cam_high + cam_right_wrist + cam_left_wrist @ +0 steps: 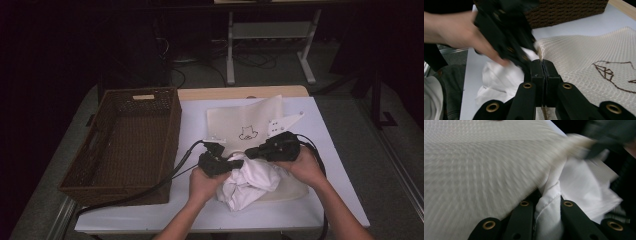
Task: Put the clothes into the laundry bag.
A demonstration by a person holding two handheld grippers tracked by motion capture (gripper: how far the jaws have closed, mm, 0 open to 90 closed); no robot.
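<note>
A crumpled white cloth [250, 182] lies on a cream waffle-weave cloth [247, 122] that bears a small black stitched drawing. My left gripper [234, 162] is shut on a fold of the white cloth [584, 187], which runs down between its jaws [546, 202]. My right gripper [251, 152] faces it from the right, almost touching. Its jaws are pressed together [542, 62] on the bunched edge of the cream cloth [579, 55]. In the right gripper view the left gripper [524, 58] and its hand sit just beyond, over the white cloth [501, 80].
A dark woven basket [172, 135] stands at the left of the table, its inside bare. The white-covered table [330, 145] has free room to the right and along the front edge. Black cables trail off the front on both sides.
</note>
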